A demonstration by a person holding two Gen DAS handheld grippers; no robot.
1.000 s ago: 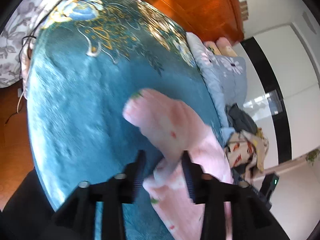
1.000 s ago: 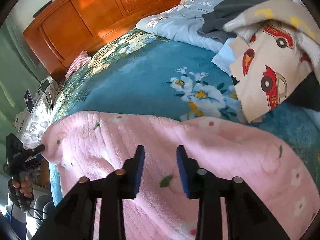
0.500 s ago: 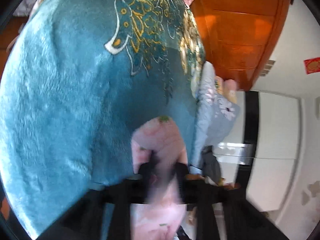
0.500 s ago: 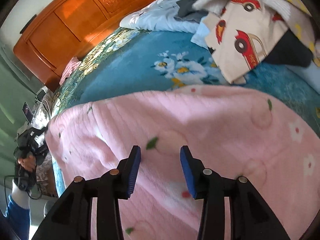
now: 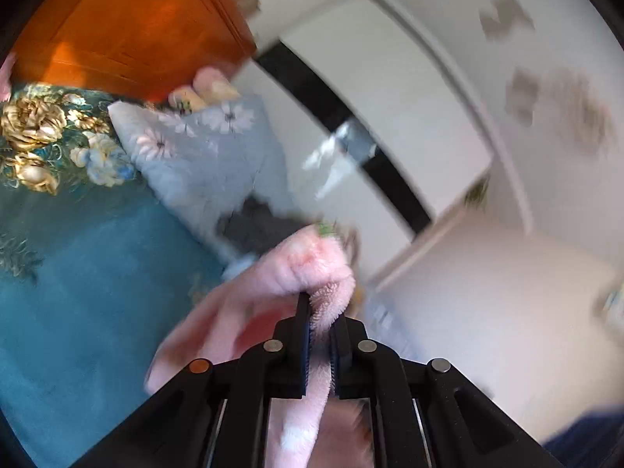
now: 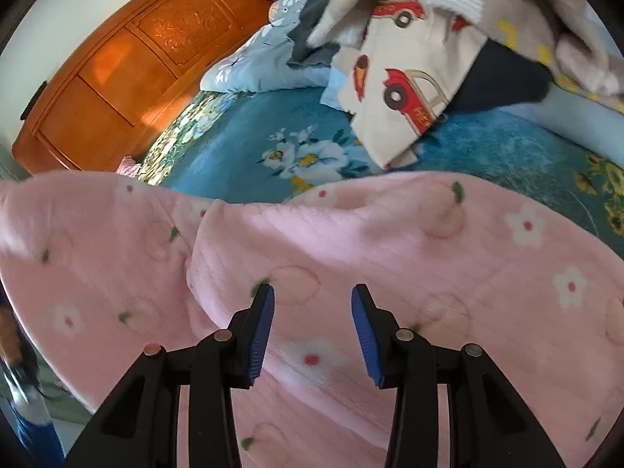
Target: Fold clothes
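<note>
Two hand-held grippers: one per view, each entering from the bottom edge of its frame.
Left hand-held gripper (image 5: pixel 320 325): raised and tilted, pointing past the bed toward the white wall and wardrobe; its jaws stand narrow, pinching a fold of the pink garment (image 5: pixel 308 269) between them.
Right hand-held gripper (image 6: pixel 312 312): low over the cloth, aimed across the bed at the headboard; its blue pads (image 6: pixel 260 333) stand wide apart with nothing between them but the cloth lying beneath.
Pink garment, left view: a fleecy bunch rises from the lower centre of the frame, folds over the fingertips, and trails down to the lower left; this view is blurred.
Pink garment, right view (image 6: pixel 390 241): spread across the whole lower half of the frame, printed with white flowers, peaches and small green leaves; one layer overlaps another, with its edge running down left of centre.
Bed cover (image 6: pixel 241 152): teal with flower print, under the garment, showing in the middle of the frame.
Clothes pile (image 6: pixel 405 89): upper right, topped by a cream cloth with red cars, apart from the pink garment.
Headboard (image 6: pixel 128 74): orange wood, upper left.
Pillow (image 5: pixel 202 156): pale blue with daisies, upper left of the left view.
</note>
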